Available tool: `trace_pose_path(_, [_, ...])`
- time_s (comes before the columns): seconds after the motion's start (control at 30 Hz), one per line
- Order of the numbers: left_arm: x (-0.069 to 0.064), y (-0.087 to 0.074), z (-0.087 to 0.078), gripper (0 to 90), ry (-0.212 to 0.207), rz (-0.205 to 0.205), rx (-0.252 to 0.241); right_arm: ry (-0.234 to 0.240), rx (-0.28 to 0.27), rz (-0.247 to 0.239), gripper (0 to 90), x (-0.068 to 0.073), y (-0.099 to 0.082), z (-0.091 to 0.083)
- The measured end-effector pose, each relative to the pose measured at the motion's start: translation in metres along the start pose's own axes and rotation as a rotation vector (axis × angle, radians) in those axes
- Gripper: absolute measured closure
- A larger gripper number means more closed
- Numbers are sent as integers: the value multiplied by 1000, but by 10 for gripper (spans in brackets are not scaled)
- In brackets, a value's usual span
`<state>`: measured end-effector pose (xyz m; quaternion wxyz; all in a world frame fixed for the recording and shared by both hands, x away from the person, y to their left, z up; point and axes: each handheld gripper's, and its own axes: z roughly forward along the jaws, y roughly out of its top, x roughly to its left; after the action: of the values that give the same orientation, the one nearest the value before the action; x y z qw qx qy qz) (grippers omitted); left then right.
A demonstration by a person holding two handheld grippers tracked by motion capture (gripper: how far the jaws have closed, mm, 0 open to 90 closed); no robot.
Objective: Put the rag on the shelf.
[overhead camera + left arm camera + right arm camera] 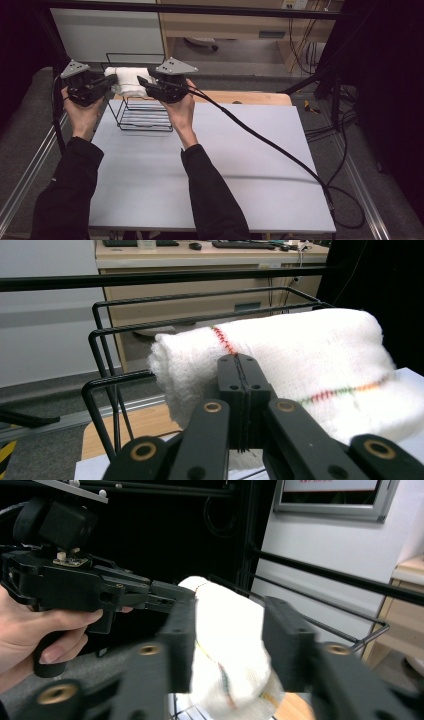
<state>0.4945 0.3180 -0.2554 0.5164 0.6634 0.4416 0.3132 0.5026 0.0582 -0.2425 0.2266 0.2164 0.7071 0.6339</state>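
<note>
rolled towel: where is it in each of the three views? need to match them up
High view: the rolled white towel sits upper left, atop the black wire rack, between the left gripper and the right gripper.
Left gripper view: centre-right, behind the shut jaws.
Right gripper view: centre, between the open jaws.
Shared landmark: the rack's black wires.

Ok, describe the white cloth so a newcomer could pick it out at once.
Start at the grey table and go to its far left corner, where a black wire rack stands. The rolled white towel sits at the rack's top between both tongs, the only soft white thing, stitched with thin red-green-orange lines.
</note>
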Motion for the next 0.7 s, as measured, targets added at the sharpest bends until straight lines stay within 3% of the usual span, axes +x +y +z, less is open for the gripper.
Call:
trace_pose_path(0.1, [1,-1,0,895,-2,3,-2,-4,54,9,819,-5,-2,3])
trace_pose_path(0.2, [0,0,0,895,-1,7,-5,-9,112,17,887,-9,-9,10])
trace_pose_path(0.3, [0,0,0,895,0,11,-8,-30,141,11,890,-12,-15,17])
trace_pose_path(0.47, [1,-2,1,894,-3,15,-19,-56,135,-2,892,-16,-19,22])
trace_pose_path(0.7, [-1,-9,-14,848,-24,37,-32,-35,107,-33,813,-10,-15,13])
